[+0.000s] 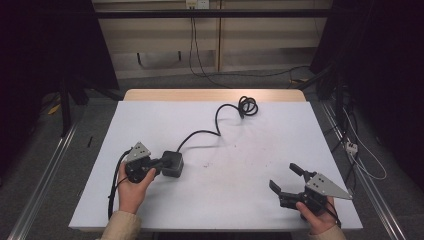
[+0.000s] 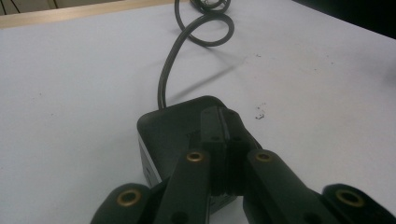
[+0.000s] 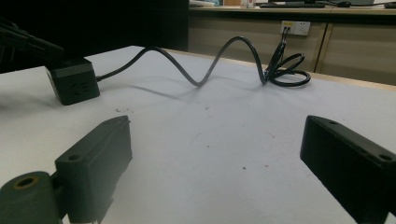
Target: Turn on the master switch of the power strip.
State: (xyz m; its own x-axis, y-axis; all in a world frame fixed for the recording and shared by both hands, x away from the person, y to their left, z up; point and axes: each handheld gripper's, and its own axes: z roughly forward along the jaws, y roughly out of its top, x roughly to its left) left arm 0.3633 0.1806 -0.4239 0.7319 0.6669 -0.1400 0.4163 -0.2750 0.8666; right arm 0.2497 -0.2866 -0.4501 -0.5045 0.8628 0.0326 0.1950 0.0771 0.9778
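A black cube-shaped power socket (image 1: 173,164) sits left of centre on the white table (image 1: 250,150). Its black cable (image 1: 202,132) snakes toward the back and ends in a coil (image 1: 248,106). My left gripper (image 1: 161,162) is shut, its jaws pressed together with nothing between them. In the left gripper view the tips of the left gripper (image 2: 223,122) lie over the socket's top face (image 2: 173,126). My right gripper (image 1: 286,177) is open near the front right, well away from the socket. The right gripper (image 3: 217,128) has bare table between its jaws, the socket (image 3: 74,85) at far left.
The coil (image 3: 286,70) lies near the table's wooden far edge (image 1: 215,95). A wall outlet (image 3: 297,27) is on the cabinet front behind. Metal rails (image 1: 45,170) run along the floor on both sides of the table.
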